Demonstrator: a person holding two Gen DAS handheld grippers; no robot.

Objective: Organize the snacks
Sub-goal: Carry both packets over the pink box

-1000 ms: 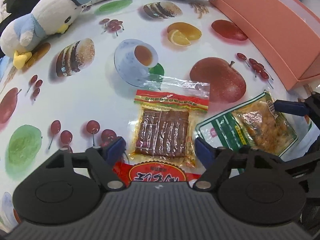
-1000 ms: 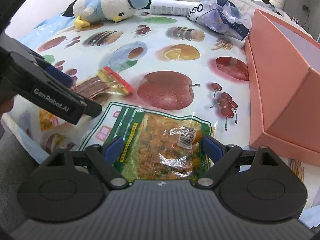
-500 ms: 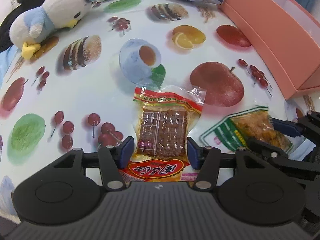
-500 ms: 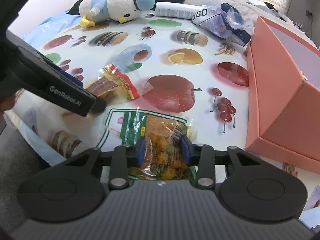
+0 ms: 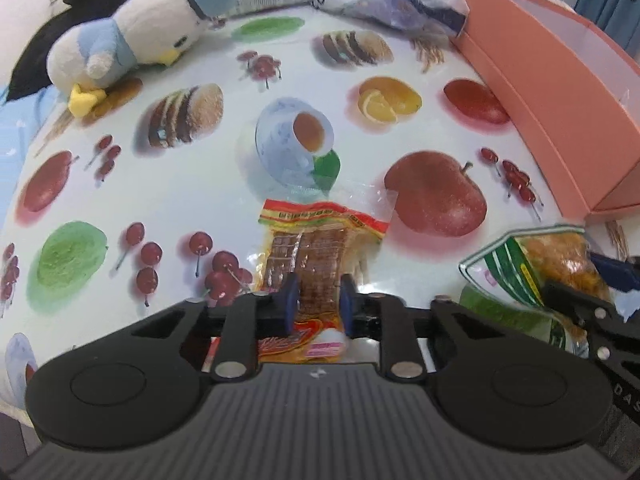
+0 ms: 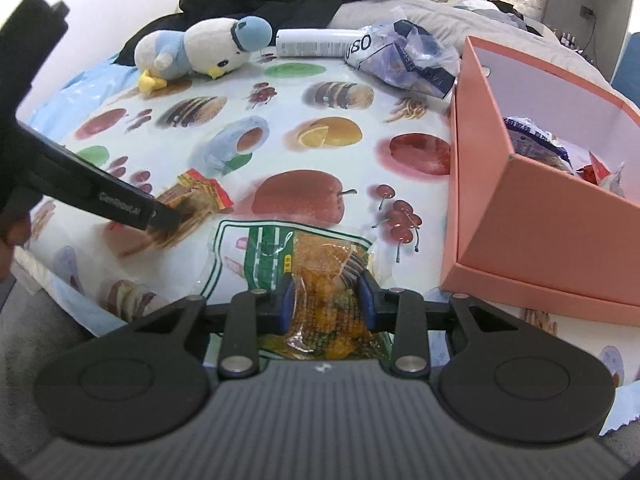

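My left gripper point(image 5: 318, 300) is shut on a red-and-yellow packet of brown snack bars point(image 5: 316, 248), pinching its near end just above the fruit-print tablecloth. My right gripper point(image 6: 326, 304) is shut on a green-and-white bag of orange snacks point(image 6: 316, 264), lifting its near end. In the left wrist view that bag point(image 5: 536, 264) hangs at the right in the right gripper's fingers point(image 5: 612, 276). In the right wrist view the left gripper point(image 6: 168, 216) holds the brown packet point(image 6: 196, 196) at the left. A pink box point(image 6: 536, 208) stands at the right with several wrapped snacks point(image 6: 536, 140) inside.
A blue-and-white plush bird point(image 5: 136, 44) lies at the far left of the table. A white tube point(image 6: 312, 42) and a crumpled bluish plastic bag point(image 6: 404, 60) lie at the far edge. The pink box point(image 5: 560, 92) borders the table's right side.
Both grippers closed from wide open onto their packets. Both packets crumpled and their near ends rose off the cloth. The right gripper lifted, so the inside of the box shows.
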